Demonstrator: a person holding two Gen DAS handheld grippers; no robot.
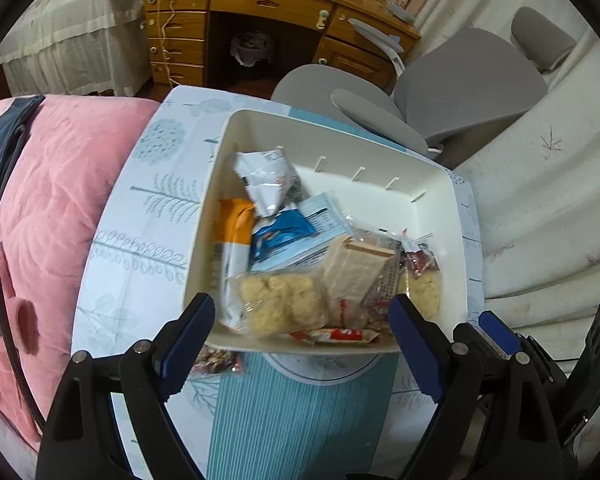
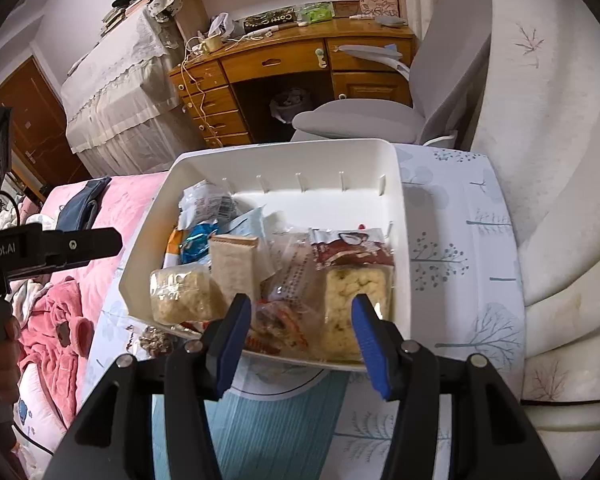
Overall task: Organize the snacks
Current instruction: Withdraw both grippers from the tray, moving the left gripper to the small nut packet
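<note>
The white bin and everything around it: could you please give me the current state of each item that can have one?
White bin: upright, uncovered, partly filled with snacks.
Rice cracker pack: sealed, inside the bin.
Snack pack outside the bin: on the tablecloth, not yet binned.
Left gripper: open, empty.
Right gripper: open, nothing gripped.
Desk drawers: closed.

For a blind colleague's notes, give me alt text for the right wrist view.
A white bin full of wrapped snacks sits on a tree-print cloth, seen between the open right gripper and its blue fingers. Behind stand a wooden desk and grey chair.
</note>
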